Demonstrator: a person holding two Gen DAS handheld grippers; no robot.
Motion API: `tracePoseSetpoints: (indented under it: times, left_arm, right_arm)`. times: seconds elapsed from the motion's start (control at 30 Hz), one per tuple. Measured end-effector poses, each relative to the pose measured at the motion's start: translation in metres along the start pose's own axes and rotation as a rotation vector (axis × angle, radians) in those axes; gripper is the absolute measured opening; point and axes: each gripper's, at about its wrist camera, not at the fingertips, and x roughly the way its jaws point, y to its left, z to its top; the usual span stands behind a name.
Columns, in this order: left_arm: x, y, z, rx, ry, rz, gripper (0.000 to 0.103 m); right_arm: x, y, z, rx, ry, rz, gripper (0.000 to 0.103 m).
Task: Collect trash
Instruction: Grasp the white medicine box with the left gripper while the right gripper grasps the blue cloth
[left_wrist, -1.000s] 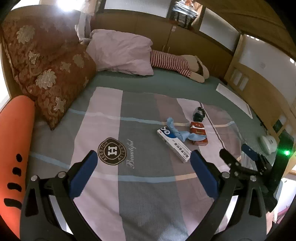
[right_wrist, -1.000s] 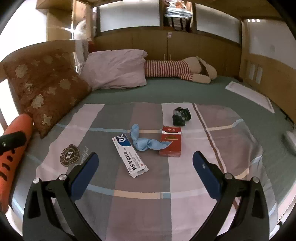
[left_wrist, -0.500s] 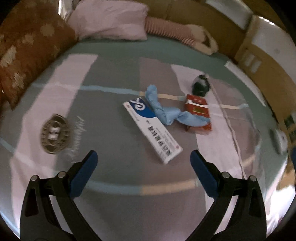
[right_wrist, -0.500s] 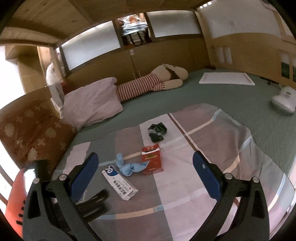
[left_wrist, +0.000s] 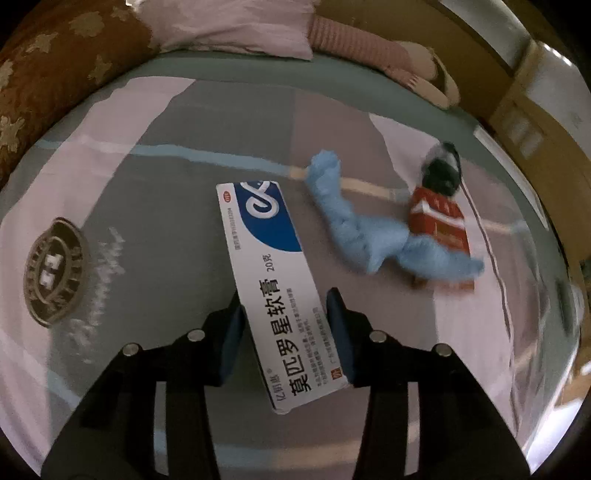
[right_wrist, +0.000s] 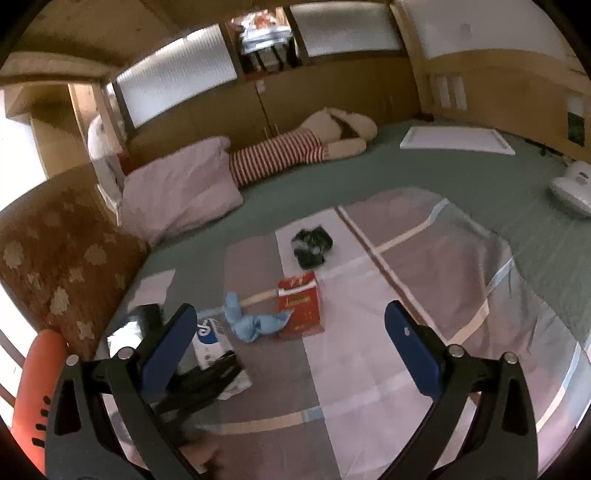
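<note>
I hold my left claw (left_wrist: 284, 325) low over the striped blanket (left_wrist: 155, 177) near its middle, clenched on the near end of the white-and-blue ointment box (left_wrist: 273, 280). My right claw (right_wrist: 291, 336) hovers released, with the red packet (right_wrist: 300, 302) lying ahead of it.

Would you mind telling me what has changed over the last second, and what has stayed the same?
The left tongs came down from high above the blanket and closed on the near end of the white and blue ointment box. The right tongs stayed open and pulled back, tilting toward the far wall. The blue glove, red box and dark crumpled wrapper lie where they were.
</note>
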Motion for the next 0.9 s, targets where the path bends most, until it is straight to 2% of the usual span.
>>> tracePoseSetpoints:
  times: [0.17,0.23,0.33,0.47,0.6,0.67,0.7,0.73,0.83,0.9]
  left_arm:
    - [-0.065,0.028,0.003,0.168,-0.057,0.027,0.032]
    - [-0.099,0.037,0.012,0.192,-0.081,-0.005,0.032]
    - [-0.17,0.043,0.011,0.258,-0.194,-0.022,0.032]
    - [-0.231,0.056,0.002,0.245,-0.29,-0.08,0.032]
    - [-0.245,0.07,-0.012,0.221,-0.31,-0.104,0.032]
    - [-0.239,0.076,-0.01,0.209,-0.294,-0.109,0.032]
    - [-0.239,0.081,-0.007,0.197,-0.291,-0.111,0.032]
    - [-0.239,0.087,-0.006,0.183,-0.289,-0.114,0.032]
    - [-0.243,0.103,-0.002,0.145,-0.287,-0.138,0.032]
    - [-0.243,0.108,-0.001,0.14,-0.292,-0.135,0.032]
  right_arm:
    - [0.009,0.014,-0.005,-0.071,0.019,0.005,0.099]
    - [0.02,0.026,-0.009,-0.138,0.052,0.012,0.099]
    - [0.043,0.047,-0.018,-0.235,0.116,0.042,0.099]
    - [0.081,0.08,-0.028,-0.377,0.199,0.084,0.099]
    - [0.119,0.106,-0.033,-0.541,0.214,0.015,0.098]
    - [0.149,0.113,-0.034,-0.596,0.274,-0.046,0.088]
    - [0.165,0.113,-0.034,-0.596,0.321,-0.066,0.077]
    - [0.175,0.112,-0.034,-0.584,0.358,-0.07,0.07]
    - [0.21,0.107,-0.047,-0.573,0.491,-0.127,0.07]
    - [0.213,0.099,-0.048,-0.503,0.488,-0.117,0.071]
